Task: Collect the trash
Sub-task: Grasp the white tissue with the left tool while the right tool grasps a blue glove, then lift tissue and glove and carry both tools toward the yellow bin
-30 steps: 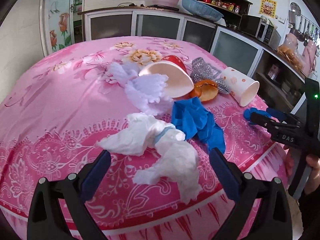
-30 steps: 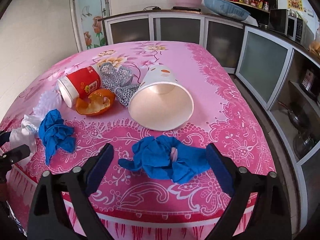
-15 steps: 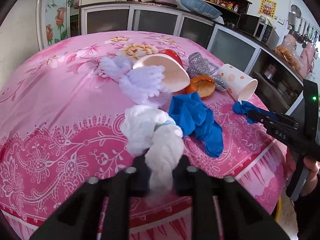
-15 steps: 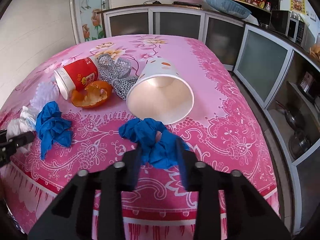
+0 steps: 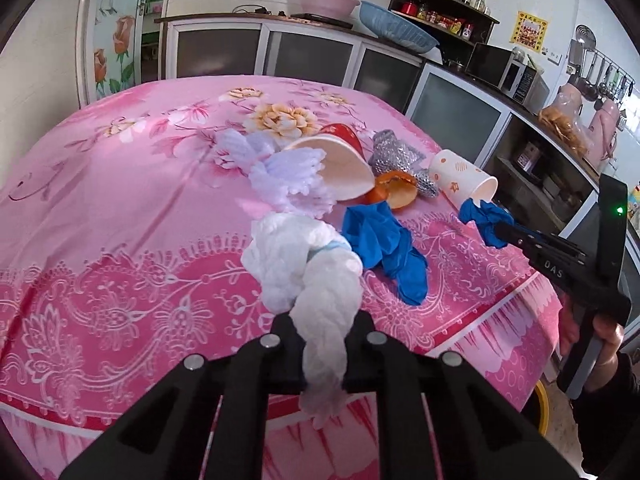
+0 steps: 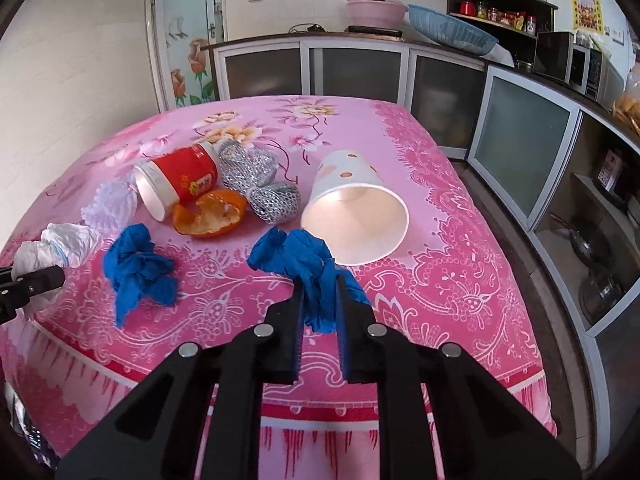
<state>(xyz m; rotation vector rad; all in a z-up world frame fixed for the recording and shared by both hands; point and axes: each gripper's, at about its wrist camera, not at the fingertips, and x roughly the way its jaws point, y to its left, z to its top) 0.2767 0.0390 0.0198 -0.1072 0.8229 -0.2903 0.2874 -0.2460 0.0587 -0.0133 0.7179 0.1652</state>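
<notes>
My left gripper is closing its jaws on a crumpled white tissue wad, whose tail hangs down between the fingers. The wad is raised a little off the pink floral tablecloth. My right gripper is closing on a crumpled blue glove, pinched between its blue pads just above the cloth. In the left wrist view this gripper holds the glove at the table's right edge. A second blue glove lies loose on the cloth between the two grippers.
On the table lie a red cup, a dotted paper cup, an orange peel, silver mesh and a lavender foam net. Cabinets line the back and right. A yellow rim shows below the table.
Both grippers went from wide open to closed, the left on the white tissue wad, the right on the blue glove. Each piece is bunched up and raised slightly.
</notes>
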